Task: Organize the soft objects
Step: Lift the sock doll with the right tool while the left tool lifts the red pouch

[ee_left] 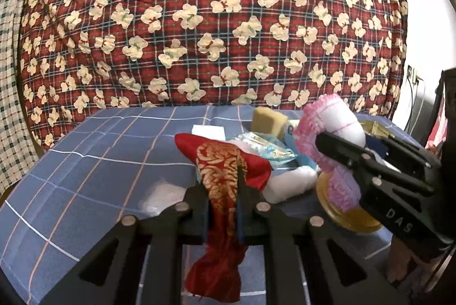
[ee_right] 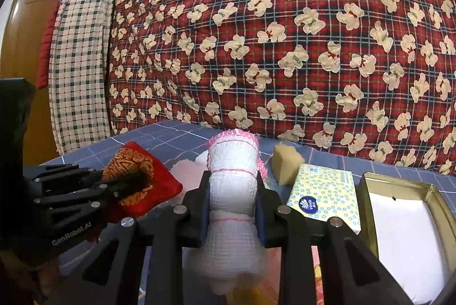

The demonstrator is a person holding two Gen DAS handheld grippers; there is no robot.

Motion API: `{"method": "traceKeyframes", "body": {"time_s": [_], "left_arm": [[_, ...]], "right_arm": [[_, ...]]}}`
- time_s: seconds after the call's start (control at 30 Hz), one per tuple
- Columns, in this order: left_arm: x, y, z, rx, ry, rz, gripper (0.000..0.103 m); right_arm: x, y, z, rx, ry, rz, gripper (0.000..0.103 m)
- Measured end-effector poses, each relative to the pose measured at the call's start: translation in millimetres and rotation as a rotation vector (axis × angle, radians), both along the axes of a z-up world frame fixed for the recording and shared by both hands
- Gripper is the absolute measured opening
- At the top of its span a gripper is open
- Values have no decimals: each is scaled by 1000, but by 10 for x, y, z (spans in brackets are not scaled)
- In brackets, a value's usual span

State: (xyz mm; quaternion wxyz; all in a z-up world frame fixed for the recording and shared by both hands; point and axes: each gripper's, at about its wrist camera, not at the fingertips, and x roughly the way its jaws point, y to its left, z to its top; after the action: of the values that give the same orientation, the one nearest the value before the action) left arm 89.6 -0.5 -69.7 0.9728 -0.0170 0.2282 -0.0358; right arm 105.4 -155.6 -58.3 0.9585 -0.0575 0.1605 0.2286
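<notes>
My left gripper (ee_left: 223,179) is shut on a red pouch with gold brocade (ee_left: 221,162); the cloth hangs down between the fingers, lifted above the blue checked tablecloth (ee_left: 94,151). In the right wrist view the same red pouch (ee_right: 136,176) sits in the left gripper (ee_right: 139,179) at the left. My right gripper (ee_right: 232,191) is shut on a rolled white mesh cloth with pink trim (ee_right: 232,176), held upright. That white and pink cloth (ee_left: 332,131) and the right gripper (ee_left: 342,146) show at the right of the left wrist view.
A yellow sponge (ee_right: 285,161), a yellow tissue pack (ee_right: 325,196) and an open gold tin (ee_right: 370,185) lined in white lie at the right. A white fluffy wad (ee_left: 290,182), a foil packet (ee_left: 262,145) and a gold lid (ee_left: 350,219) lie nearby. A red bear-print blanket (ee_left: 213,20) hangs behind.
</notes>
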Motion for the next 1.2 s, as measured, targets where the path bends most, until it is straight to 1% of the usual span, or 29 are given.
{"method": "traceKeyframes", "body": {"time_s": [0.1, 0.17, 0.2, 0.3, 0.33, 0.43, 0.47, 0.67, 0.93, 1.2], "left_arm": [[48, -11, -17, -20, 21, -3, 12], [92, -34, -25, -15, 35, 6, 12], [110, -42, -29, -12, 40, 6, 12], [199, -73, -68, 0, 78, 18, 12], [217, -69, -72, -9, 82, 19, 12], [245, -81, -74, -2, 78, 28, 12], [257, -77, -70, -11, 76, 29, 12], [271, -153, -41, 2, 52, 25, 12], [193, -218, 21, 19, -9, 24, 12], [128, -220, 64, 32, -53, 52, 12]], "right_arm": [[32, 21, -14, -12, 13, -6, 28], [61, 34, -26, -19, 28, -13, 28], [104, 43, -42, -29, 50, -22, 29], [158, 26, -60, -23, 73, -35, 29], [169, 21, -64, -22, 78, -40, 29], [175, -8, -63, -12, 74, -53, 29], [167, -21, -62, -8, 70, -56, 29], [183, -38, -47, 1, 65, -64, 29], [71, -62, -1, 22, -4, -53, 29], [57, -96, 18, 42, -20, -58, 29]]}}
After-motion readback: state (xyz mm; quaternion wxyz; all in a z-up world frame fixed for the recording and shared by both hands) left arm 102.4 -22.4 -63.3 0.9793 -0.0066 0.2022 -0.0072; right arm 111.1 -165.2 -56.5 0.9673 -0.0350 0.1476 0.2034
